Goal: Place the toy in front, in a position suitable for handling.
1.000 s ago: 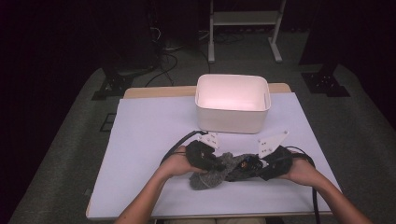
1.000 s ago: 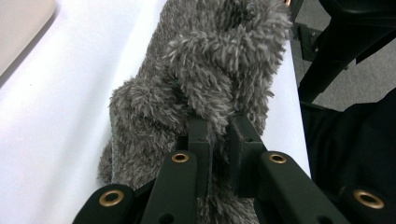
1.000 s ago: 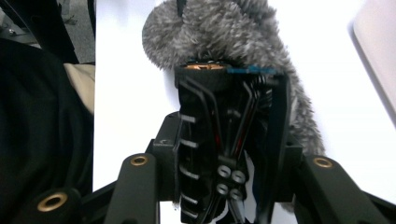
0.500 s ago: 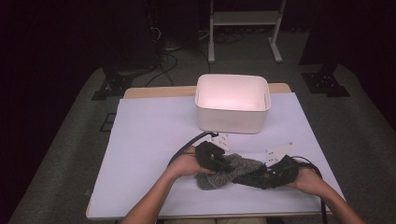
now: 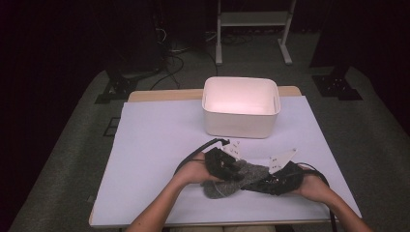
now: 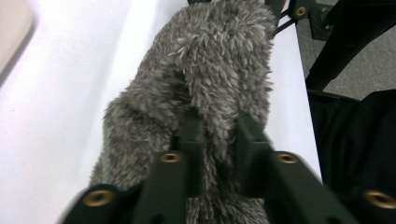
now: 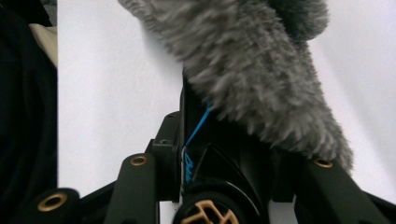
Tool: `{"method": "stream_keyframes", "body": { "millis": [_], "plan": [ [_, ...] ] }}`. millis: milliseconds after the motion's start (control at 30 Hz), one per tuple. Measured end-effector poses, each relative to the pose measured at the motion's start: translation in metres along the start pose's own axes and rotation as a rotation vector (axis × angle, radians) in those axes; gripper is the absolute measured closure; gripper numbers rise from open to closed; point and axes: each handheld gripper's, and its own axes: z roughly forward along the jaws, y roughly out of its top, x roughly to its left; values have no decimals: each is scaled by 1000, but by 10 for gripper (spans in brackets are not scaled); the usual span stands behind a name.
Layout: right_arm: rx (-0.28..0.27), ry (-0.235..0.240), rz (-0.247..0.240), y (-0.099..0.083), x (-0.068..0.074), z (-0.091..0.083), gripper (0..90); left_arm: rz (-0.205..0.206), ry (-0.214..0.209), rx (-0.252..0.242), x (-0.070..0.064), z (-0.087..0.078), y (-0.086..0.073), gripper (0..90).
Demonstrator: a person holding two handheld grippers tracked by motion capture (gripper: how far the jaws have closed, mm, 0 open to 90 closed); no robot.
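A grey fuzzy cloth [image 5: 251, 170] lies near the table's front edge, stretched between both grippers. My left gripper [image 5: 236, 173] reaches it from the left. In the left gripper view its jaws [image 6: 217, 135] are shut on a fold of the cloth [image 6: 210, 70]. My right gripper [image 5: 263, 182] meets the cloth from the right. In the right gripper view the cloth [image 7: 252, 60] drapes over the right gripper [image 7: 219, 121] and hides one jaw, and the pile seems pinched there. A person's hands hold both tools.
A white open bin [image 5: 240, 128] stands at the back centre of the white-covered table [image 5: 159, 140]. Black cables [image 5: 191, 154] loop from the grippers onto the sheet. A metal stand [image 5: 251, 19] and dark floor lie beyond the table.
The right gripper has shifted a little rightward and toward the front edge. The cloth stays between both grippers and now lies flatter.
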Motion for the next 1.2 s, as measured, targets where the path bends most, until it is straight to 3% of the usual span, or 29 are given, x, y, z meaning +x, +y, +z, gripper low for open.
{"method": "stream_keyframes", "body": {
  "millis": [133,267,367,433,500,600,667,833,900,1100,1200],
  "plan": [
    [-31,5,-20,17,-3,14,557,-33,47,-2,6,-21,-9,823],
    [-56,30,-77,46,-2,38,557,-48,84,16,8,-43,-20,823],
    [-63,40,-98,61,-3,51,557,-49,114,62,8,-49,-28,822],
    [-60,42,-103,64,-2,56,557,-63,107,57,9,-49,-35,804],
    [-67,43,-102,63,-1,56,556,-69,85,37,9,-47,-38,742],
    [-69,39,-107,61,0,56,555,-84,73,55,8,-37,-33,562],
    [-67,37,-106,61,1,55,554,-84,65,65,9,-31,-30,518],
    [-81,53,-77,55,-2,50,546,-68,45,51,8,-31,-28,635],
    [-70,59,-76,53,-1,48,544,-87,64,37,9,-37,-29,783],
    [-55,17,-105,54,4,46,562,-83,100,59,8,-46,-36,820],
    [-66,30,-97,52,0,44,564,-101,128,64,13,-56,-42,822]
  ]
}}
